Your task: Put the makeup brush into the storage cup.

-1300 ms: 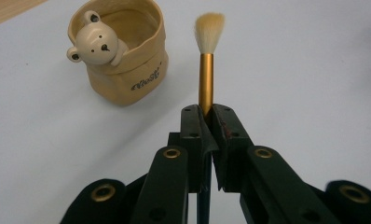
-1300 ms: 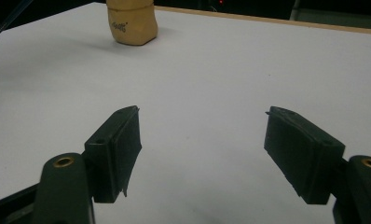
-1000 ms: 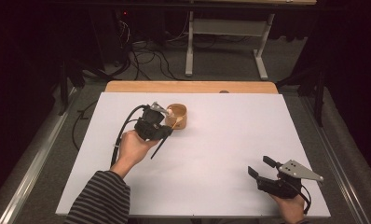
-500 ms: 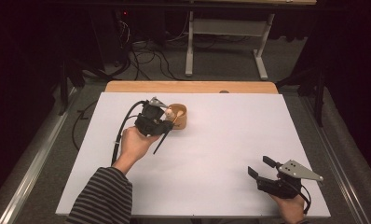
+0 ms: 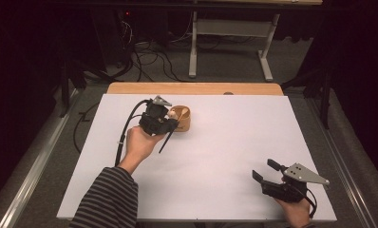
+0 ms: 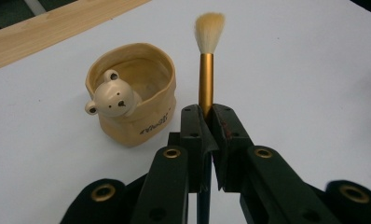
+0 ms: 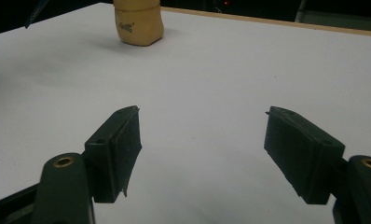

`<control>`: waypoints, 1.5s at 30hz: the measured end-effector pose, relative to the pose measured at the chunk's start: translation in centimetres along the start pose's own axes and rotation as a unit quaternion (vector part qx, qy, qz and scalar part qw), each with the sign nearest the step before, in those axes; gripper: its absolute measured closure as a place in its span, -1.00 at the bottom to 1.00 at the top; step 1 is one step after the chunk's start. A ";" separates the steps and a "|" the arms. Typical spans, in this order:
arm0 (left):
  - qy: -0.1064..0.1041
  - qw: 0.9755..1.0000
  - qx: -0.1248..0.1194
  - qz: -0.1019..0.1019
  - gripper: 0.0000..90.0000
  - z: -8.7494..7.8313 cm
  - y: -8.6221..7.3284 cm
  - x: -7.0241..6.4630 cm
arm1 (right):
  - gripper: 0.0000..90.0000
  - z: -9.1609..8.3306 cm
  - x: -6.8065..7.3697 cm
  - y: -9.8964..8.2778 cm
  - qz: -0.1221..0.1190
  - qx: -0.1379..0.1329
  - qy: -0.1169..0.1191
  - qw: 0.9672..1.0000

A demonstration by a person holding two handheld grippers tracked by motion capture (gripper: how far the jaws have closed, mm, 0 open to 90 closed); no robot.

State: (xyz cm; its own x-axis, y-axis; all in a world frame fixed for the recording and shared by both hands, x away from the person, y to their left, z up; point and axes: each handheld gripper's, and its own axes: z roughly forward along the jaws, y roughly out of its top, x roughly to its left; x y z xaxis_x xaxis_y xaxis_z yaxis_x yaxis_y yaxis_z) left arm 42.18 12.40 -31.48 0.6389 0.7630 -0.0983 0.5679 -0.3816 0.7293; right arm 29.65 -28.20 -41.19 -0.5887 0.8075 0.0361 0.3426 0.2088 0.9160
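Left gripper [image 6: 207,126] clamps the brush [image 6: 206,88] at its gold ferrule, tuft up, beside the bear cup [image 6: 132,100] near the desk's [image 5: 234,156] far edge. Brush: light, stiff, slippery; cup likely fragile. Right gripper [image 7: 202,154] wide, empty.

In the high view, the left gripper [image 5: 157,118] is covering the near-left side of the bear cup [image 5: 182,118], and the bear figure on the cup's rim is showing too small to make out there. The brush [image 6: 205,70] is disappearing between the closed jaws in the left gripper view, its dark handle running out past the bottom edge, well below the cup. In the right gripper view the top edge is cutting off the cup's rim, and the brush handle's tip is showing left of the cup, too blurred to read.
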 end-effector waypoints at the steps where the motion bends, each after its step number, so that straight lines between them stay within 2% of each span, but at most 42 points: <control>1: 0.000 1.000 0.000 0.000 0.86 0.0 0.0 0.0 | -0.36 0.0 0.0 0.0 0.000 0.000 0.000 1.000; 9: 0.001 1.000 -0.018 -0.008 0.86 0.2 0.4 0.4 | -0.36 0.0 0.1 0.0 -0.001 0.002 0.004 1.000; 14: 0.001 0.999 -0.032 -0.023 0.86 0.4 0.6 0.9 | -0.36 -0.1 0.1 0.0 -0.003 0.001 0.005 1.000; 23: 0.009 0.998 -0.048 -0.029 0.86 0.7 1.2 1.0 | -0.36 0.0 0.1 0.0 -0.006 0.002 0.014 1.000; 28: 0.017 0.998 -0.059 -0.021 0.86 1.0 1.9 0.9 | -0.36 0.0 0.2 0.0 -0.007 0.004 0.020 1.000; 38: 0.023 0.996 -0.079 -0.033 0.86 1.6 3.3 1.2 | -0.36 0.1 0.1 -0.1 -0.001 0.005 0.030 1.000; 45: 0.023 0.996 -0.082 -0.036 0.86 2.1 3.5 1.5 | -0.36 0.1 0.2 -0.1 -0.004 0.005 0.033 0.999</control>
State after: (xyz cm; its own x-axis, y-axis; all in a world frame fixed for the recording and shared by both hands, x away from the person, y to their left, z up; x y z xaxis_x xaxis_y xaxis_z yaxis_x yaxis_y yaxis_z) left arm 46.23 11.08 -30.50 0.5732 0.8098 -0.1252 0.5166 -0.2385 0.8223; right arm 29.61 -27.99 -41.31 -0.6385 0.7677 0.0550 0.3449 0.2216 0.9121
